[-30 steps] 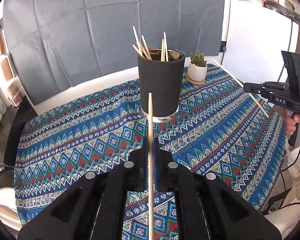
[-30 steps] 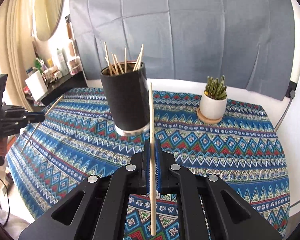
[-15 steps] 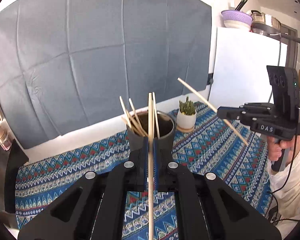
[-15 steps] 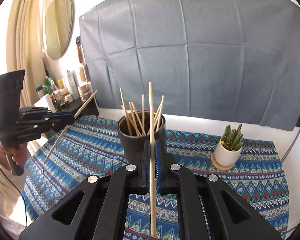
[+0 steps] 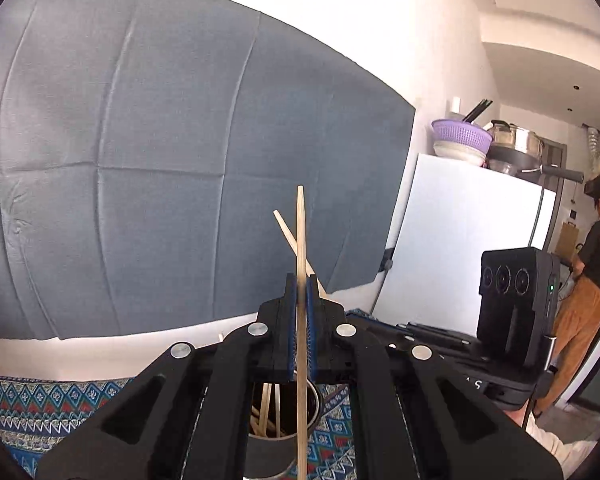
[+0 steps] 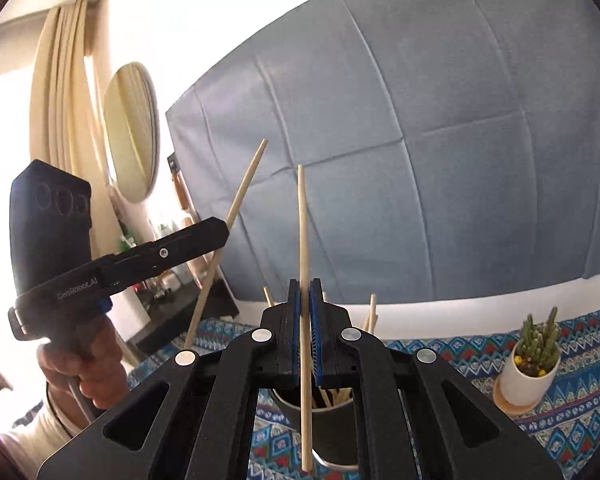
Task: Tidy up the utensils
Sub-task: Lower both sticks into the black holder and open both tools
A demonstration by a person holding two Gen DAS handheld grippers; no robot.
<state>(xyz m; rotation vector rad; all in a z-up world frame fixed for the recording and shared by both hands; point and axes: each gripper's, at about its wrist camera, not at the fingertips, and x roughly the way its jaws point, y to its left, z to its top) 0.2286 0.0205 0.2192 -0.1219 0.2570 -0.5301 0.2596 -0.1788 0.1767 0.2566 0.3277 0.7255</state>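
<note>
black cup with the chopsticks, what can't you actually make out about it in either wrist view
- Left wrist view: the black cup shows only through the gap under the left gripper; its sides and base are hidden by the gripper body.
- Right wrist view: the right gripper covers the cup's far rim, so the chopsticks inside cannot be counted.
- Both views: the lower ends of the two held chopsticks overlap the cup; whether either tip is inside is unclear.

Two grippers, left gripper (image 5: 300,300) and right gripper (image 6: 305,304), one chopstick each, one black cup (image 6: 332,428), one potted cactus (image 6: 530,364) far right.
</note>
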